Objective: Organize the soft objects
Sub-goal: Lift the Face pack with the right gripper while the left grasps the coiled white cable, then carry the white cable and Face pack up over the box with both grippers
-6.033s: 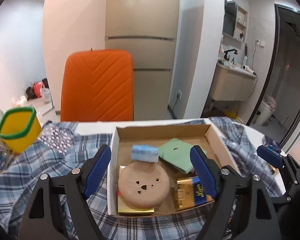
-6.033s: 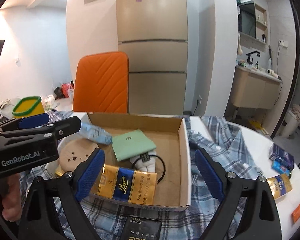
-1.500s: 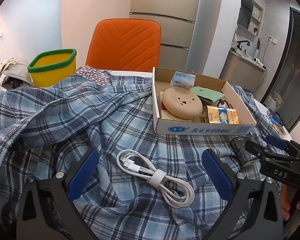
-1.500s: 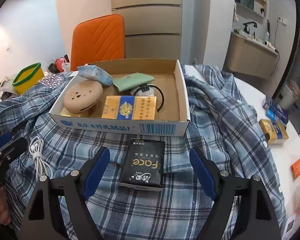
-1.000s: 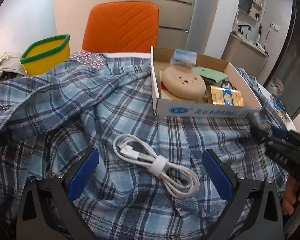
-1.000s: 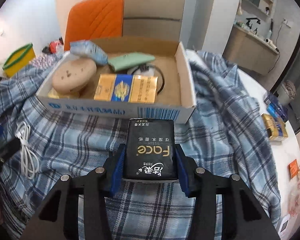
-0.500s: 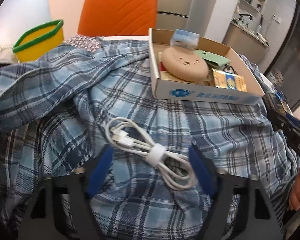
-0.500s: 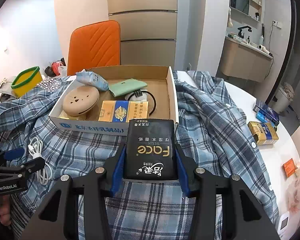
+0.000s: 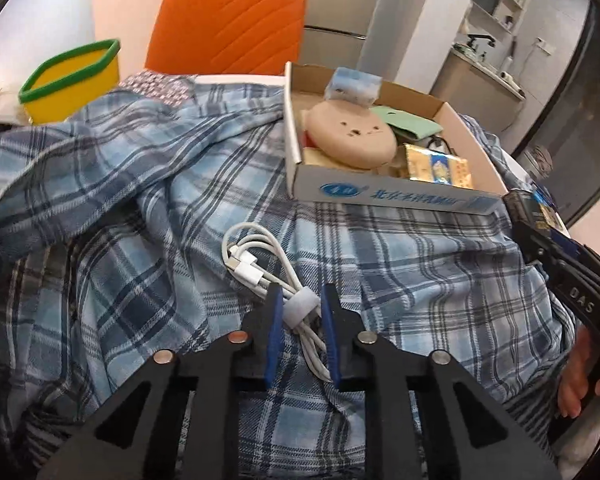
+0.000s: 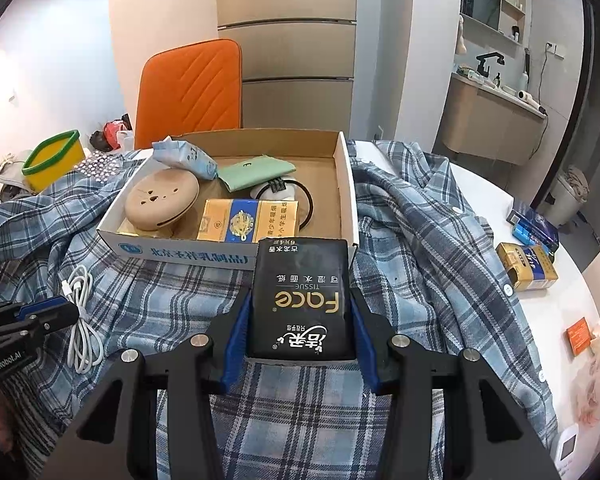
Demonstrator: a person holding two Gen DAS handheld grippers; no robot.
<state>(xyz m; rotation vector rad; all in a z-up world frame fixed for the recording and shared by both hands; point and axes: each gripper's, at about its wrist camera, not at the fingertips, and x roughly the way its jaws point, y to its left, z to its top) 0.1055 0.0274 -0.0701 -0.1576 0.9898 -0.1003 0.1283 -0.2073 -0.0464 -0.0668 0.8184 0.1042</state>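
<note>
A coiled white charging cable (image 9: 252,268) lies on a blue plaid shirt (image 9: 140,200) spread over the table. My left gripper (image 9: 302,294) points down at it, its jaws closing, and the blue pads press on the bundle at its white strap. The right gripper (image 10: 299,304) is shut on a black "Face" tissue pack (image 10: 300,272), held just in front of the near wall of a cardboard box (image 10: 180,254). Inside the box lie a round beige cushion (image 10: 162,200), a light blue tissue pack (image 10: 184,160), a green pouch (image 10: 256,172) and a gold carton (image 10: 248,220).
A yellow bin with a green rim (image 9: 72,80) stands at the back left, with an orange chair (image 9: 228,24) behind the table. Small gold and blue boxes (image 10: 528,264) lie on the white tabletop at the right. A hand (image 9: 580,376) holds the right gripper's handle.
The left gripper's jaws went from wide open around the cable to shut on it. The right gripper closed on the black tissue pack and has kept it since.
</note>
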